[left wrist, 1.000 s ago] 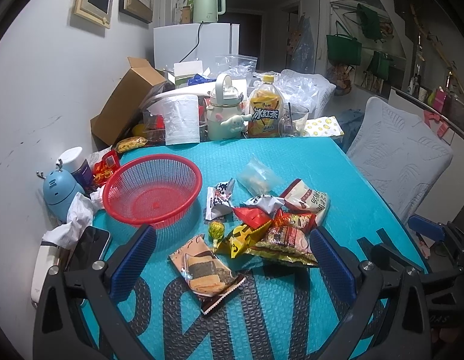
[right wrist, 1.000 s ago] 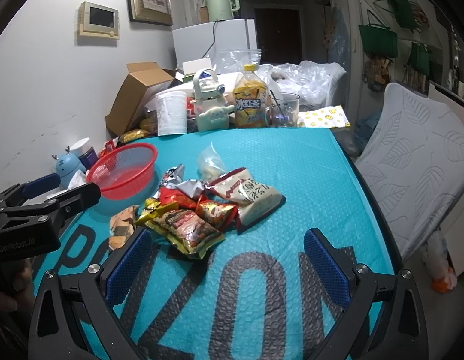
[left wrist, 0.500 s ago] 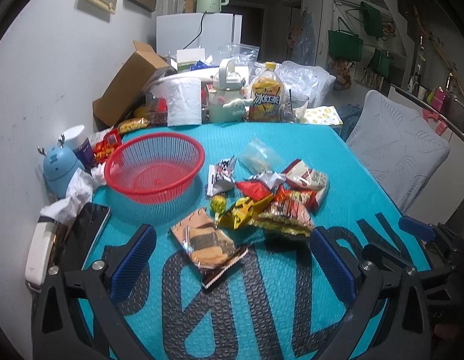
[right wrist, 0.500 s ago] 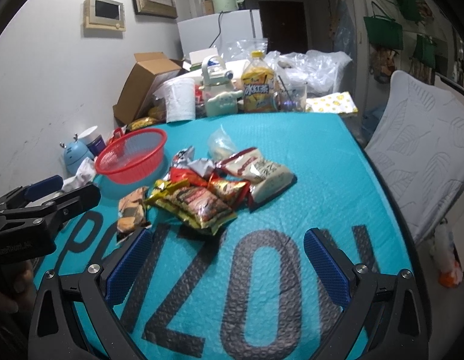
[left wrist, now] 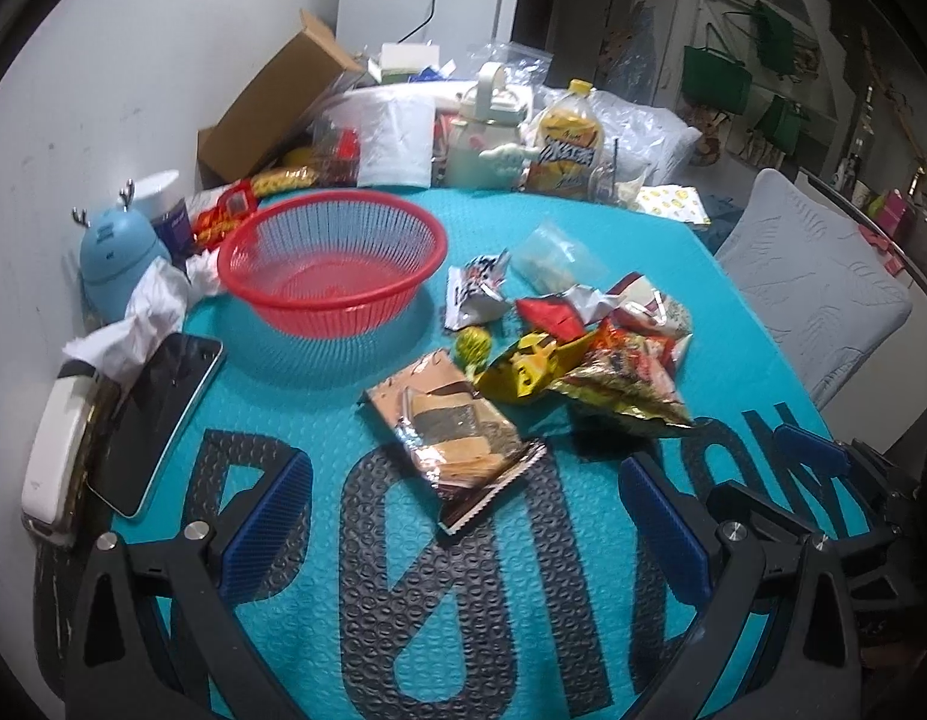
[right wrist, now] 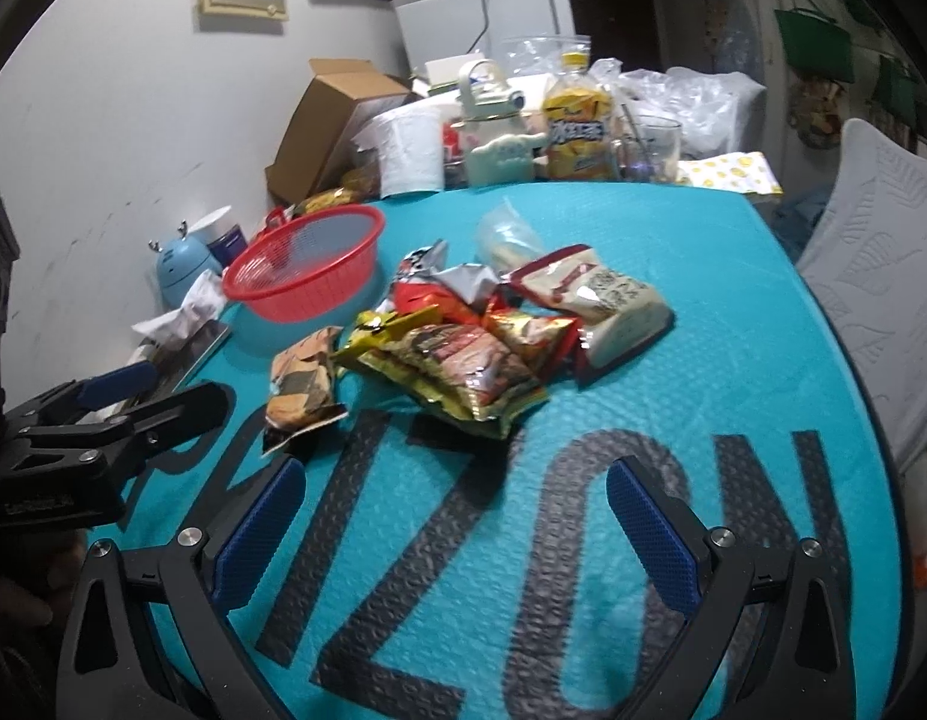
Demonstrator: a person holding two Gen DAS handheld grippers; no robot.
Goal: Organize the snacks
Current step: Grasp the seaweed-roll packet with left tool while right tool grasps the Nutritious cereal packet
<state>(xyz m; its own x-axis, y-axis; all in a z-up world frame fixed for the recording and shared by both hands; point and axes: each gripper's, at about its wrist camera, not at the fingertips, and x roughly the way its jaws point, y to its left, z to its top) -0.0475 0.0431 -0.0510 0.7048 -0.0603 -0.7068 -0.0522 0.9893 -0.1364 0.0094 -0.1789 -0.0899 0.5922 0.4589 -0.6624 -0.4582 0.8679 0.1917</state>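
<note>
A heap of snack packets [left wrist: 589, 348] [right wrist: 493, 324] lies on the teal table mat. An empty red mesh basket [left wrist: 334, 258] [right wrist: 310, 267] stands left of the heap. A brown biscuit packet [left wrist: 454, 435] [right wrist: 301, 381] lies apart at the heap's near left. My left gripper [left wrist: 463, 528] hovers open just short of that packet, nothing between its blue pads. My right gripper [right wrist: 457, 531] hangs open over the mat's black lettering, short of the heap. The left gripper [right wrist: 103, 414] also shows at the left edge of the right wrist view.
A phone [left wrist: 154, 414] and crumpled tissue [left wrist: 145, 318] lie at the mat's left edge beside a blue deer-shaped gadget [left wrist: 115, 252]. Along the back stand a cardboard box [left wrist: 271, 102], a paper roll [left wrist: 397, 141], a kettle jug [left wrist: 487, 132] and a tea bottle [left wrist: 568, 144]. A grey chair [right wrist: 883, 276] stands right.
Both grippers have risen and tilted down, so the table looks further below. The snacks and basket have not moved. Both grippers stay open.
</note>
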